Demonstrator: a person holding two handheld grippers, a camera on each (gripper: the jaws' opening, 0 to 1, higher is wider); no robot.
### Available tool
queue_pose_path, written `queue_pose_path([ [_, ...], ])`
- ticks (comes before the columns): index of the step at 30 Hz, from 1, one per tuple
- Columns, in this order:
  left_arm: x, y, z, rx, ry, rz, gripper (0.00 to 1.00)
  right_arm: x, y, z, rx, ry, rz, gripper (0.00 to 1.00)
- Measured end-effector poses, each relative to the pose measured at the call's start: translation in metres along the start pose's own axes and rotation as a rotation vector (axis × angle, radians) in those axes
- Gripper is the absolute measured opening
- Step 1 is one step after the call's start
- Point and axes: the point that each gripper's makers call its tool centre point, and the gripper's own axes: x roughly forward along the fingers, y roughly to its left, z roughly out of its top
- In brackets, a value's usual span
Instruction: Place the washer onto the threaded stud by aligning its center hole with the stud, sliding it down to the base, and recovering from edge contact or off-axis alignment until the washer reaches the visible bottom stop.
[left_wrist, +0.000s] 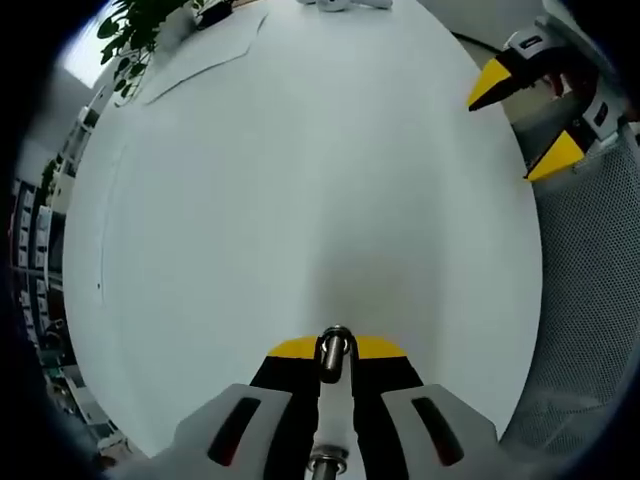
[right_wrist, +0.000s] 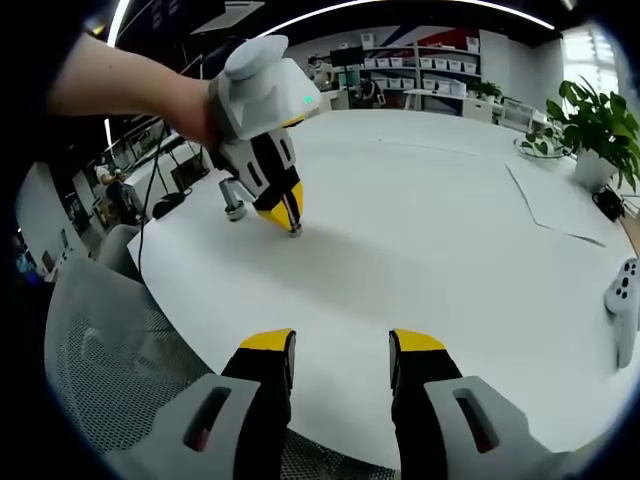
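Note:
My left gripper (left_wrist: 335, 352) is shut on a metal threaded stud (left_wrist: 335, 345) that lies lengthwise between its yellow-tipped jaws. A ring-like collar sits at the stud's front end; I cannot tell if it is the washer. In the right gripper view a hand holds the left gripper (right_wrist: 285, 215) tilted down at the table's far left, the stud's tip (right_wrist: 293, 229) at the surface and its wider round end (right_wrist: 233, 210) sticking out behind. My right gripper (right_wrist: 340, 350) stands open and empty above the table's near edge. The right gripper (left_wrist: 500, 140) also shows off the table's edge.
The white round table (right_wrist: 430, 220) carries a sheet of paper (right_wrist: 560, 205), a potted plant (right_wrist: 595, 130) and a white controller (right_wrist: 625, 300) at its right edge. A grey mesh chair (right_wrist: 90, 350) stands beside the table. Shelves line the far wall.

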Motion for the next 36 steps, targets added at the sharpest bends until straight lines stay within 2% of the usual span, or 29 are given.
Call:
queue_pose_path([
  [6,-0.001,0.001,-0.002,-0.015,-0.008,0.002,0.08,0.000,0.000,-0.001,-0.002,0.006,0.002,0.40],
  [14,0.000,0.004,-0.002,-0.058,-0.084,0.022,0.11,0.001,0.002,-0.003,-0.009,0.019,0.006,0.40],
  [15,0.000,0.006,-0.001,-0.065,-0.099,0.037,0.13,0.001,0.002,-0.004,-0.010,0.021,0.007,0.40],
  [18,-0.005,0.010,0.000,-0.151,-0.163,0.055,0.21,0.002,0.004,-0.005,-0.016,0.030,0.015,0.40],
  [22,-0.018,0.019,0.002,-0.211,-0.243,0.106,0.21,0.003,0.004,-0.006,-0.021,0.036,0.019,0.40],
  [27,-0.045,0.020,0.004,-0.248,-0.349,0.178,0.22,0.003,0.007,-0.008,-0.030,0.049,0.029,0.40],
  [30,-0.062,0.019,0.003,-0.325,-0.425,0.217,0.22,0.004,0.008,-0.009,-0.034,0.052,0.033,0.40],
  [32,-0.071,0.019,-0.002,-0.343,-0.456,0.253,0.22,0.004,0.008,-0.010,-0.036,0.055,0.036,0.40],
  [36,-0.083,0.010,-0.011,-0.410,-0.508,0.277,0.22,0.005,0.011,-0.012,-0.040,0.066,0.051,0.40],
])
